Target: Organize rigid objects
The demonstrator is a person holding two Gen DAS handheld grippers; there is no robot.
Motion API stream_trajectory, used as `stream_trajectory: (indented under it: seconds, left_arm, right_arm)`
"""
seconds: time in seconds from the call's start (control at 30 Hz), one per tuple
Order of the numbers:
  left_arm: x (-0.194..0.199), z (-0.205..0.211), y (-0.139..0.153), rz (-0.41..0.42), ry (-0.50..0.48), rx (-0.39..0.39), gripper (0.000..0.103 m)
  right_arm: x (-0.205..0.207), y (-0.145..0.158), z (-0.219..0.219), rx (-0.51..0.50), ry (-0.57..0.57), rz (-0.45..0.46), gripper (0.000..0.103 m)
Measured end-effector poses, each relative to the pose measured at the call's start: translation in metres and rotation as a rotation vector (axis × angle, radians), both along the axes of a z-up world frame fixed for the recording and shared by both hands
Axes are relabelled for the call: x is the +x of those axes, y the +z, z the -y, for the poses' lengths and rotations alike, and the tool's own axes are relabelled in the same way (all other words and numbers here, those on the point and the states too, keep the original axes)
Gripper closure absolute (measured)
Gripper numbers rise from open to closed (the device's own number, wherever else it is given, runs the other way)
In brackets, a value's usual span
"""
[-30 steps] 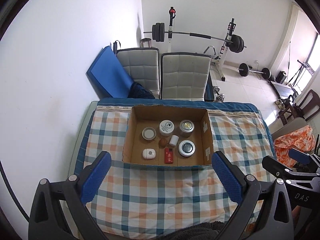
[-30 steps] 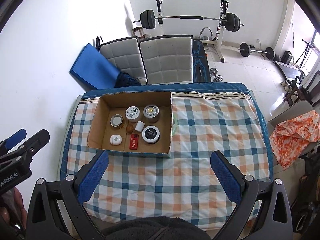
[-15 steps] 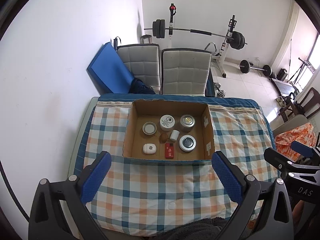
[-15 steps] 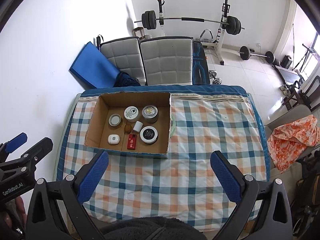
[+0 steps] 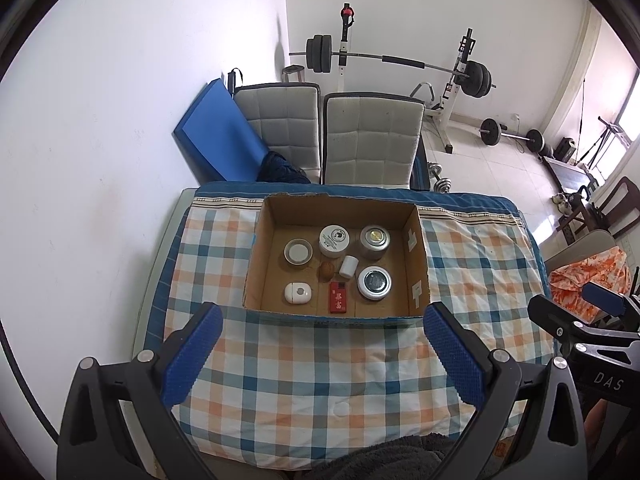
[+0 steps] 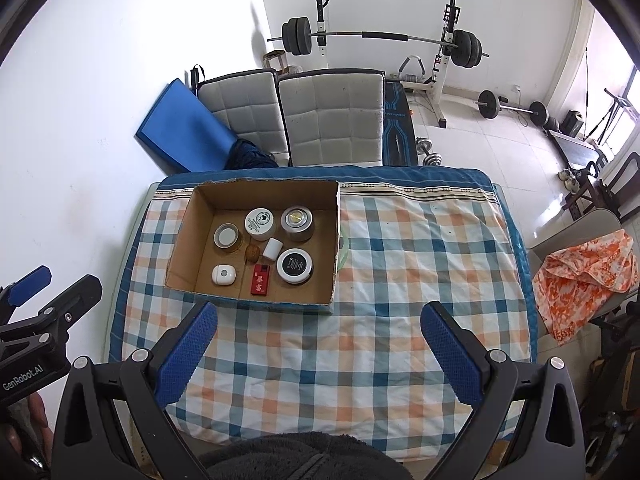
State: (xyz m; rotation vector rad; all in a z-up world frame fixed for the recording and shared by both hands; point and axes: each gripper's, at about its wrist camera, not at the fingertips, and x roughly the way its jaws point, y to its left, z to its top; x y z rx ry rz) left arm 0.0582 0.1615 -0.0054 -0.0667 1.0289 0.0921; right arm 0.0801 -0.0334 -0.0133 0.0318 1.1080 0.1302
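Both held high over checked tablecloth (image 6: 400, 264), left gripper (image 5: 324, 354) and right gripper (image 6: 320, 350) spread wide and empty, jars, tins and red pack (image 5: 338, 301) sitting inside open cardboard box (image 5: 416, 264) at far left.

Daylight enters from the window (image 5: 624, 136) at the right edge, leaving glare on the floor tiles (image 5: 496, 172). The white wall (image 5: 120, 120) is bright and even. Both views are sharp, with strong fisheye bending and black corners.
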Motion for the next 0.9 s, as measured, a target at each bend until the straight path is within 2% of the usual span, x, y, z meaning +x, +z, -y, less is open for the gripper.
stream_trajectory:
  seconds: [0.9]
  left_arm:
    - [-0.0001,0.0064,0.0057,0.011,0.003,-0.007,0.0]
  right_arm:
    - [-0.0085,0.0092,0.0086,-0.04,-0.074,0.067,0.0]
